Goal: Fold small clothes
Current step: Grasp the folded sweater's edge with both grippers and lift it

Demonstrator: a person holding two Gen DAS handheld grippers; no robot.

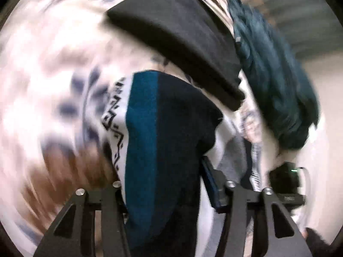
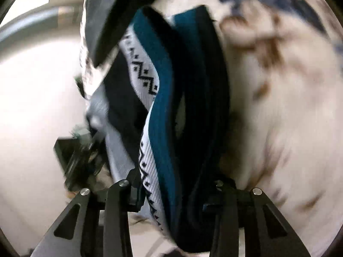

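Now | we see left gripper [image 1: 169, 184] pinching teal-and-black garment [image 1: 163, 150] | right gripper [image 2: 171, 184] pinching it too | patterned bedspread [image 1: 42, 75] beneath

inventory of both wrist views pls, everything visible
patterned garment: 1, teal, black and white with a zigzag band, between both grippers' jaws
black garment: 1, black, above the patterned one
dark teal garment: 1, dark teal, crumpled, right in the left wrist view
printed cloth: 1, white with blue and brown print, underneath, blurred
left hand-held gripper: 1, black, jaws either side of the patterned garment; grip unclear
right hand-held gripper: 1, black, jaws either side of it; grip unclear
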